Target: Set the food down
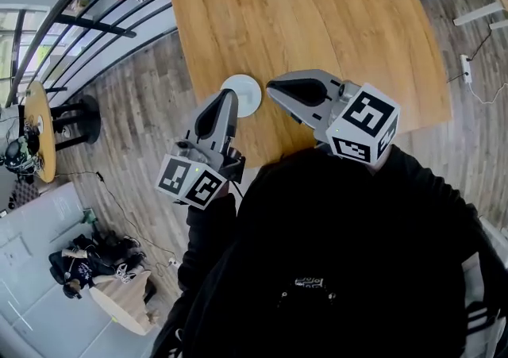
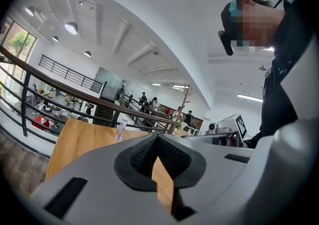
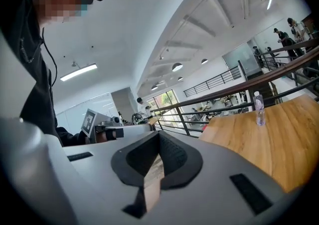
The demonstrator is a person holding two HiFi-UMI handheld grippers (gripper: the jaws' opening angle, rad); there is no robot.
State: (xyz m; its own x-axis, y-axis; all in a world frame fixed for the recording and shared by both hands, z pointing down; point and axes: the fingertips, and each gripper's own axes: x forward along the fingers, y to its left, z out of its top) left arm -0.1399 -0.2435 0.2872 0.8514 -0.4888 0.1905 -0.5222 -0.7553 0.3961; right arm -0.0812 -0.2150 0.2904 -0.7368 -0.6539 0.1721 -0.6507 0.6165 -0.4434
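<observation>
Both pairs of jaws stand closed and empty. The left gripper [image 2: 158, 136] brings its ribbed black pads tip to tip, with only wood grain showing in the slit behind them, and the right gripper [image 3: 159, 134] does the same. Just ahead of the two tips and between them, a white round dish [image 1: 244, 93] lies on the wooden tabletop [image 1: 317, 23] near its close edge; whether food sits on it cannot be made out. Far beyond the jaws, a clear water bottle [image 3: 258, 108] stands upright at the tabletop's far edge, with a dark railing [image 1: 87, 25] past it. Behind the jaws, the person's black top [image 1: 349, 253] fills the head view's foreground
</observation>
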